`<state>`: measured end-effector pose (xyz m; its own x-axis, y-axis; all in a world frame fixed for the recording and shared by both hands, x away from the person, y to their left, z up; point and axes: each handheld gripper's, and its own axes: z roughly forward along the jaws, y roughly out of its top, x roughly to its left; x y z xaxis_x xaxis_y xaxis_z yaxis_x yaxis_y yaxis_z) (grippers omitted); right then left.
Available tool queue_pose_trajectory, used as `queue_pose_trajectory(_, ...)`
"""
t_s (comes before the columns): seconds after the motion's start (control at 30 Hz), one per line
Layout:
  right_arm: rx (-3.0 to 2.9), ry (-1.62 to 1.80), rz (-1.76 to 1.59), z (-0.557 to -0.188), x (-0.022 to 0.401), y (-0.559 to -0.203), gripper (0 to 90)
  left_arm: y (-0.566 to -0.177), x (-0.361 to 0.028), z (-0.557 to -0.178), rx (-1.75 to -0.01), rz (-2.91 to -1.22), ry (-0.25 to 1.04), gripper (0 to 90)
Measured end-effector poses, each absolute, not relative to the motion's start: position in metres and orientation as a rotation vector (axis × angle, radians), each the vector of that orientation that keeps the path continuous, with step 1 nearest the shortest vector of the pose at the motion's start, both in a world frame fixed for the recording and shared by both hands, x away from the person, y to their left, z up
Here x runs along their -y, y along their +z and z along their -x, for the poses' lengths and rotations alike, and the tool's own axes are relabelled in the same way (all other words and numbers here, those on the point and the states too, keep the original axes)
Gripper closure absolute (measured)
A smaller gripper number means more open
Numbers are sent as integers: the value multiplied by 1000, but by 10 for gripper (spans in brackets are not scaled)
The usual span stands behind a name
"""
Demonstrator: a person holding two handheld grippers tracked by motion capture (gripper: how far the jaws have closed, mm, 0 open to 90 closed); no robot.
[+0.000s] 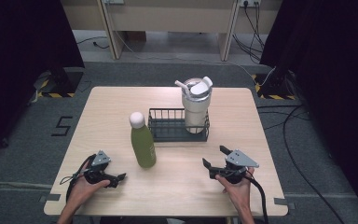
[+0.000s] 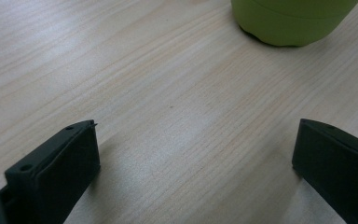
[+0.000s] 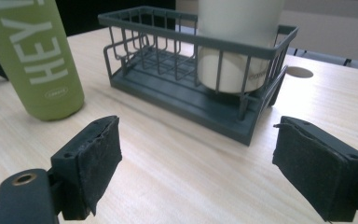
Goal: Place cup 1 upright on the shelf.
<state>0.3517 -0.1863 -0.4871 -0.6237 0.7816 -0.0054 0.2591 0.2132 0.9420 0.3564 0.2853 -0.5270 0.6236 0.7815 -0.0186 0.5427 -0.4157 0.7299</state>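
So the green bottle stands upright on the desk, white cap on top, just off the near left corner of the wire basket. I'm using that basket as my anchor here. It sits about mid-desk, dark grey, and the cream tumbler with the straw lid stands inside its right end. In the right gripper view the bottle has white lettering running down its side, and it's apart from the basket, not touching.

My right gripper hovers on the near side of the basket, a bit right of its right end, pointing back toward it. Its fingers stand wide apart with nothing between them, just bare desk.

My left gripper is well to the near left of the basket, just near-left of the bottle. Fingers spread wide there too, nothing held, with the bottle's base up ahead.
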Motion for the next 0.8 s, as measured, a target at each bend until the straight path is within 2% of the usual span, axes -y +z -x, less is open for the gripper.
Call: queue_pose_trajectory(0.8, -2066, 1348, -1009, -333, 196, -500, 150, -527, -285, -357, -1032, -2125, 422, 0)
